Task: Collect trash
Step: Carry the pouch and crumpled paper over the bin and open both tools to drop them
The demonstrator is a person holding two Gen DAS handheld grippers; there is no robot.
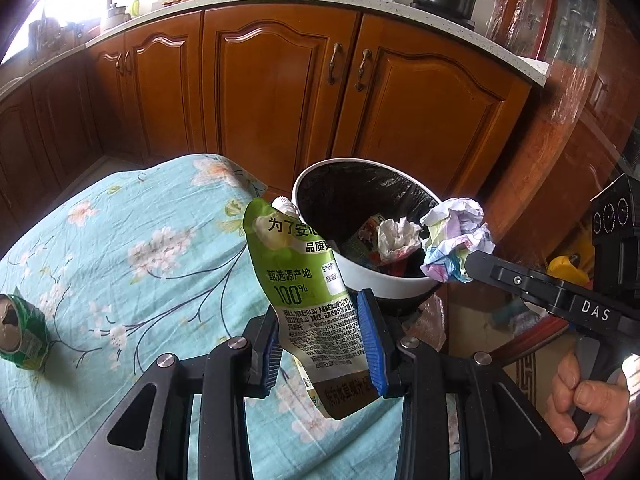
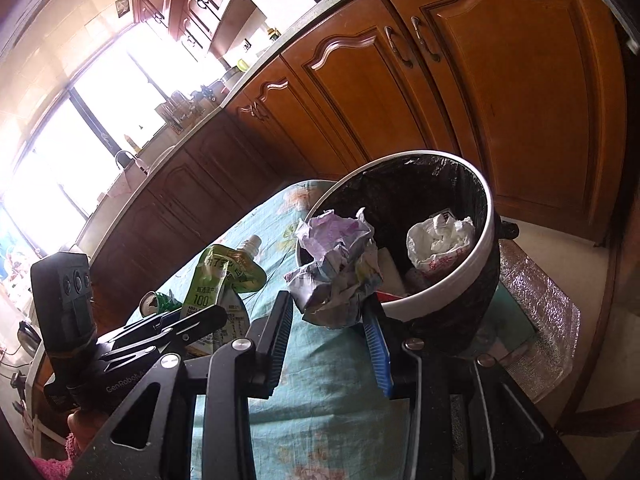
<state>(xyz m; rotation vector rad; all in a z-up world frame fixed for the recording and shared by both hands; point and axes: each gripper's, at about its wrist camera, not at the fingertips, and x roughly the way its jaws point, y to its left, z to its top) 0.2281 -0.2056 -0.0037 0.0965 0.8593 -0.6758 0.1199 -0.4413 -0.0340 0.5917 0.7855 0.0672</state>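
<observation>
The left gripper point(image 1: 324, 344) is clamped on a green drink pouch point(image 1: 308, 288), holding it upright just beside the white bin point(image 1: 384, 284), which stands at the edge of the floral tablecloth point(image 1: 120, 240). The right gripper point(image 2: 332, 344) has its blue pads pressed on a crumpled paper ball point(image 2: 340, 276) at the bin's near rim. Inside the black liner lie a white wad point(image 2: 440, 240) and what may be wrappers. A crushed green can point(image 1: 22, 336) stays on the cloth, well apart.
</observation>
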